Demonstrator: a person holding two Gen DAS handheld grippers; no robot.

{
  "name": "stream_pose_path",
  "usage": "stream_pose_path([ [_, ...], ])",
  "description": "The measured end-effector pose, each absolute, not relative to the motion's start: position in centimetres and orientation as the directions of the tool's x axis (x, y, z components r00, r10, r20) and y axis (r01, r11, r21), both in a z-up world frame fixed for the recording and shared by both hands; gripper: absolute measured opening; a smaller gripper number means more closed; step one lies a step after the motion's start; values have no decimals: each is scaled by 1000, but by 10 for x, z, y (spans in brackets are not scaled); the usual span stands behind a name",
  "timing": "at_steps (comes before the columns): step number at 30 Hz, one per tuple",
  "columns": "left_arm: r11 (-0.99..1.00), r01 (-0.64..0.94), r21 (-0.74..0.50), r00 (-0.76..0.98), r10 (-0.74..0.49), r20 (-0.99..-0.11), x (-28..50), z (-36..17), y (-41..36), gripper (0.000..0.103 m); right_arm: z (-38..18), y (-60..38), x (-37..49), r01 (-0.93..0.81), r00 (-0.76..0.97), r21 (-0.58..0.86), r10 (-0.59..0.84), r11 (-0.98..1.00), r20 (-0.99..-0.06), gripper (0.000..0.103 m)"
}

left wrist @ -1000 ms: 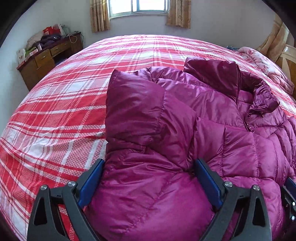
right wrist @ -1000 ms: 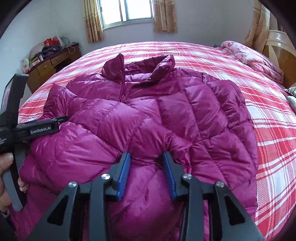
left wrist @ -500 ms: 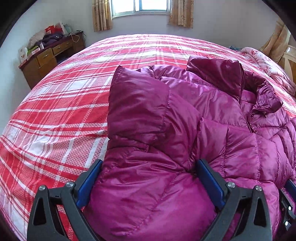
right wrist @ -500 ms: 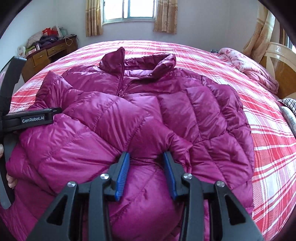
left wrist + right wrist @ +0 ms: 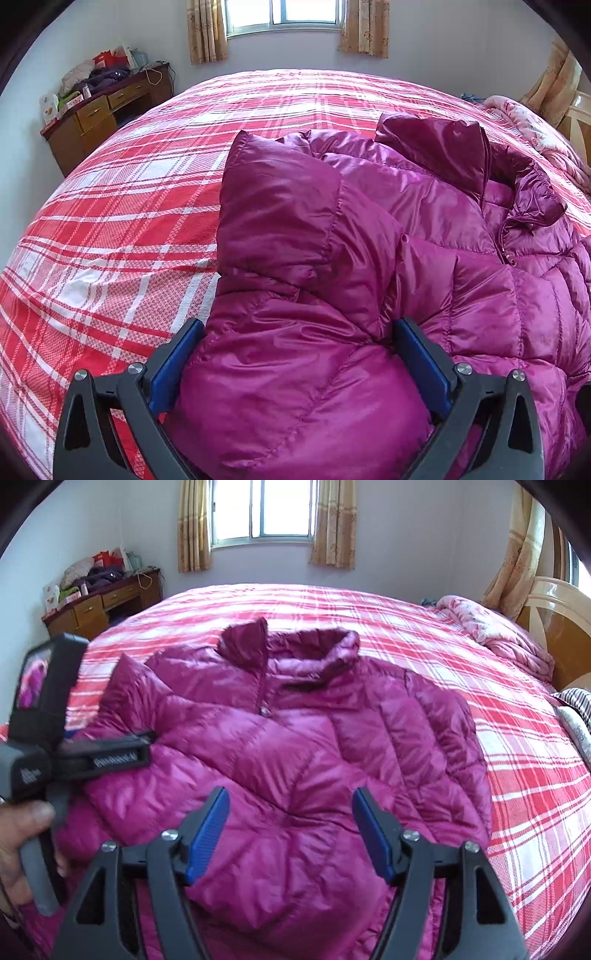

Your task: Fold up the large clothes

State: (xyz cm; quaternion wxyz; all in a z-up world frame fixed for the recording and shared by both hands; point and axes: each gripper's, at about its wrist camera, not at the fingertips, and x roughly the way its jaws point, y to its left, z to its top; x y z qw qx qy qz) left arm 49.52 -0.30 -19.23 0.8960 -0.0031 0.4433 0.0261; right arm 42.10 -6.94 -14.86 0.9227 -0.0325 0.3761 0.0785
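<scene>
Jacket (image 5: 295, 746) lies on the bed (image 5: 122, 229), left of the pink quilt, collar toward the window, hem toward me, long axis running near to far. Left sleeve looks folded in across the chest, so I judge folding barely begun: right side and the lengthwise fold remain. My left claw (image 5: 295, 354) stands wide with a puffy fold between its pads; real clamp or not, cannot tell. My right claw (image 5: 291, 830) has just been opening, gripping nothing, jacket below.

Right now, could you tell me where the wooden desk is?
The wooden desk stands against the far wall in the room's left corner, beyond the plaid bed, left of the window.
</scene>
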Motion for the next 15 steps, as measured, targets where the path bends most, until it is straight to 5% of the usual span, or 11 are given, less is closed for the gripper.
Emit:
stream_pose_path([
  [15, 999, -52, 5, 601, 35, -798, 496, -193, 2, 102, -189, -51, 439, -193, 623, -15, 111, 981, -775, 74],
])
